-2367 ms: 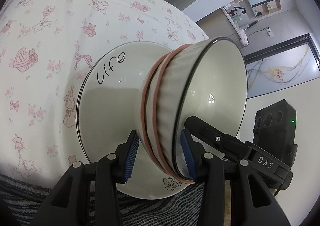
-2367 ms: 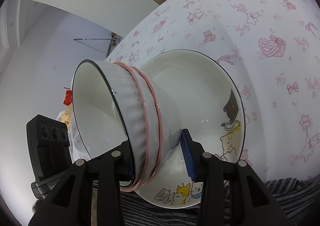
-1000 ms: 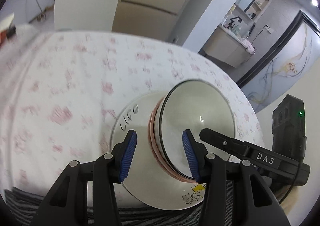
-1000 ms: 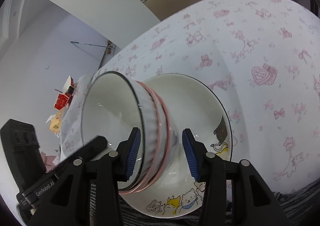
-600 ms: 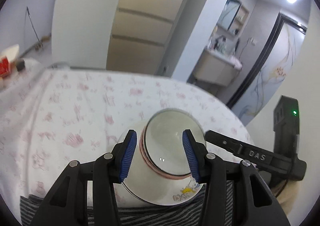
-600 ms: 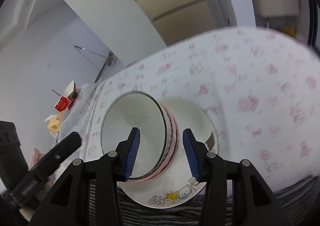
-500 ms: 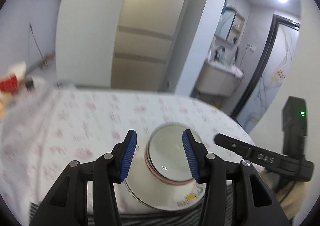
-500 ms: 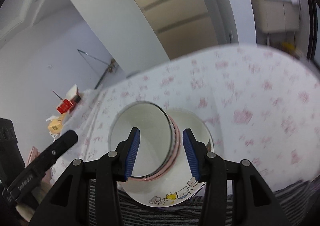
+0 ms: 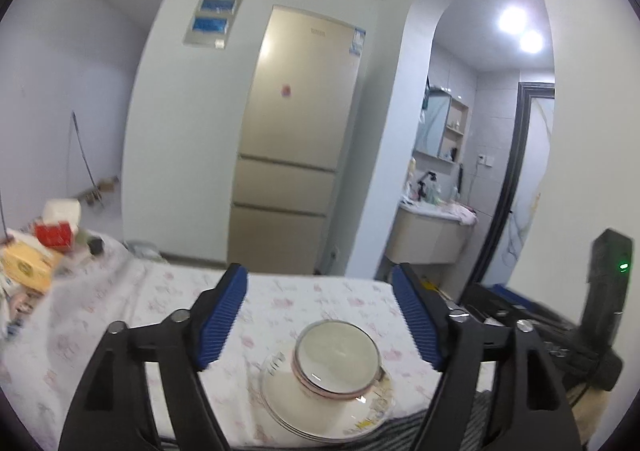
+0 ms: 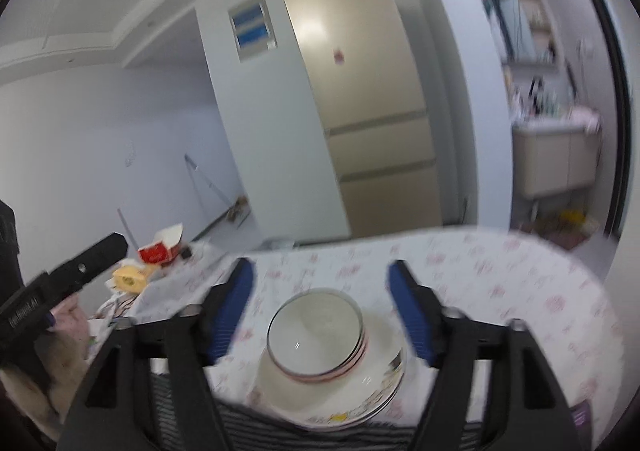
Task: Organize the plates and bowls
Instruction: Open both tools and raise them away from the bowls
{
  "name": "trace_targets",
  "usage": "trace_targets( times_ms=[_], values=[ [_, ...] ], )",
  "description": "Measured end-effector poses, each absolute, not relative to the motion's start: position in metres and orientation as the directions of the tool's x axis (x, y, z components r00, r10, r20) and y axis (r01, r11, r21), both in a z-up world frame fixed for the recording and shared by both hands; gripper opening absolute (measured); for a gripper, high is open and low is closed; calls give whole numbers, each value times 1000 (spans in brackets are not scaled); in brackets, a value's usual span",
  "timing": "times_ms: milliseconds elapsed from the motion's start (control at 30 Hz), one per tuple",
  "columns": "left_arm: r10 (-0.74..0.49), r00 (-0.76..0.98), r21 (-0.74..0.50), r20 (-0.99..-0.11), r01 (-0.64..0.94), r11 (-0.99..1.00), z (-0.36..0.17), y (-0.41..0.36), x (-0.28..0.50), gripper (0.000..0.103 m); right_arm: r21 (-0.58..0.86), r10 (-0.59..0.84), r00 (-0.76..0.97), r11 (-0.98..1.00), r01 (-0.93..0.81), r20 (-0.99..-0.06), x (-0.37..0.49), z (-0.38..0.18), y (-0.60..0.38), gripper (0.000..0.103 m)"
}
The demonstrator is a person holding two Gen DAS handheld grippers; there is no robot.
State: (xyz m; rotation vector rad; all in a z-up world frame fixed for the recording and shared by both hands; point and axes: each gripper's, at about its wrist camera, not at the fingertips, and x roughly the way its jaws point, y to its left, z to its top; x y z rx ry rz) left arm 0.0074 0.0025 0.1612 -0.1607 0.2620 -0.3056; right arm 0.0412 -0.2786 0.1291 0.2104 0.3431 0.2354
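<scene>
White ribbed bowls [image 9: 336, 361] [image 10: 316, 335] with pink rims sit nested on a stack of white plates [image 9: 288, 407] [image 10: 384, 383] with cartoon cats, near the table's front edge. My left gripper [image 9: 320, 315] hangs above and behind the stack, its jaws opening wide, nothing between the blue pads [image 9: 224, 315]. My right gripper [image 10: 322, 311] is likewise raised above the stack, jaws opening, holding nothing. The other gripper's body shows at the edge of each view [image 9: 540, 331] [image 10: 60, 283].
The table [image 9: 100, 323] [image 10: 520, 283] wears a white cloth with pink prints. Boxes and clutter [image 9: 44, 247] [image 10: 156, 251] lie at its far left end. A striped cloth [image 10: 256, 431] lies under the front edge. A beige fridge [image 9: 296, 147] stands behind the table, a washbasin [image 9: 432, 231] to the right.
Both grippers let go of the bowls, rose and drew back from the stack, tilting up toward level; their jaws have spread much wider. The bowls stay on the plates.
</scene>
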Motion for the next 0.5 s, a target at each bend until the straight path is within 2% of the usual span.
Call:
trace_targets(
  times_ms=[33,133,267,333,433,500],
  values=[
    [-294,934,-175,-203,261,949,163,4,2,88,230,241,930,956,-179,-277,36,132,-279,97],
    [-266,952,-159,-154,242,957,164,8,-8,89,205,191,962,967,-150,-195,25,138,-281,102],
    [-247,961,-152,-125,227,962,162,13,-11,94,161,150,979,979,-127,-138,18,143,-278,103],
    [-230,969,-137,-89,217,967,159,15,-15,103,143,137,983,983,-118,-126,17,143,-275,103],
    [-201,979,-101,-11,199,975,151,15,-23,103,125,135,986,985,-122,-99,14,139,-272,103],
    [-193,981,-86,5,192,978,142,15,-24,103,103,137,987,986,-128,-86,15,134,-269,103]
  ],
)
